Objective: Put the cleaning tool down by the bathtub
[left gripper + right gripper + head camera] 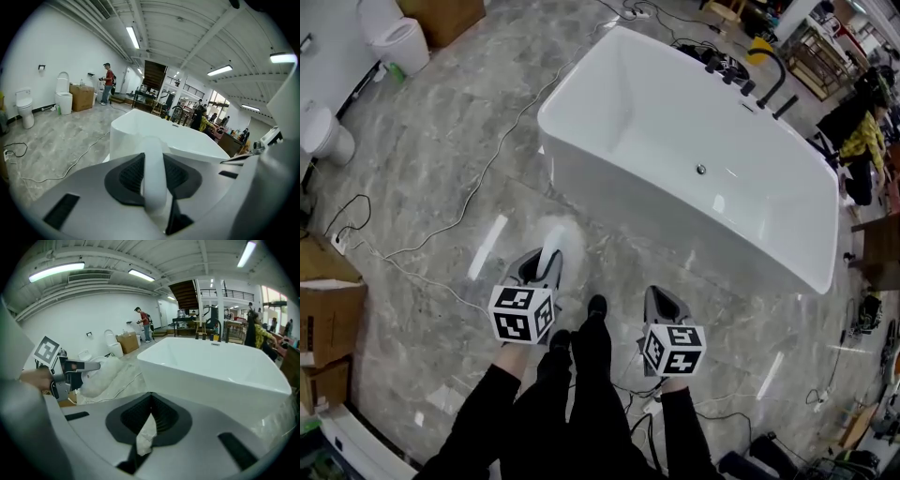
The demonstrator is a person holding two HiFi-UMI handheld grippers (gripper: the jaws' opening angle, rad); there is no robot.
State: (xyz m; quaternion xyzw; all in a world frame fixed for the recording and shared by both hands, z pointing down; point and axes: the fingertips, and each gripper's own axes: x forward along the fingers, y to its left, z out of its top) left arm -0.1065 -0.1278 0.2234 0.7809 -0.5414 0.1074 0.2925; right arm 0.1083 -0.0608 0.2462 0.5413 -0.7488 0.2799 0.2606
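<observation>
The white bathtub (694, 159) stands on the grey marble floor ahead of me; its near wall also fills the middle of the left gripper view (154, 131) and the right gripper view (211, 371). My left gripper (546, 265) is shut on the cleaning tool's white handle (154, 178). The tool's fluffy white head (561, 236) hangs over the floor just off the tub's near corner and shows in the right gripper view (105, 373). My right gripper (661, 300) is held beside it, jaws shut on a small crumpled white scrap (146, 434).
Two toilets (394, 37) (323, 131) stand by the left wall. A white cable (487, 159) runs across the floor. Cardboard boxes (328, 309) sit at the left edge. A black faucet (769, 80) rises at the tub's far side. My shoes (595, 309) are between the grippers.
</observation>
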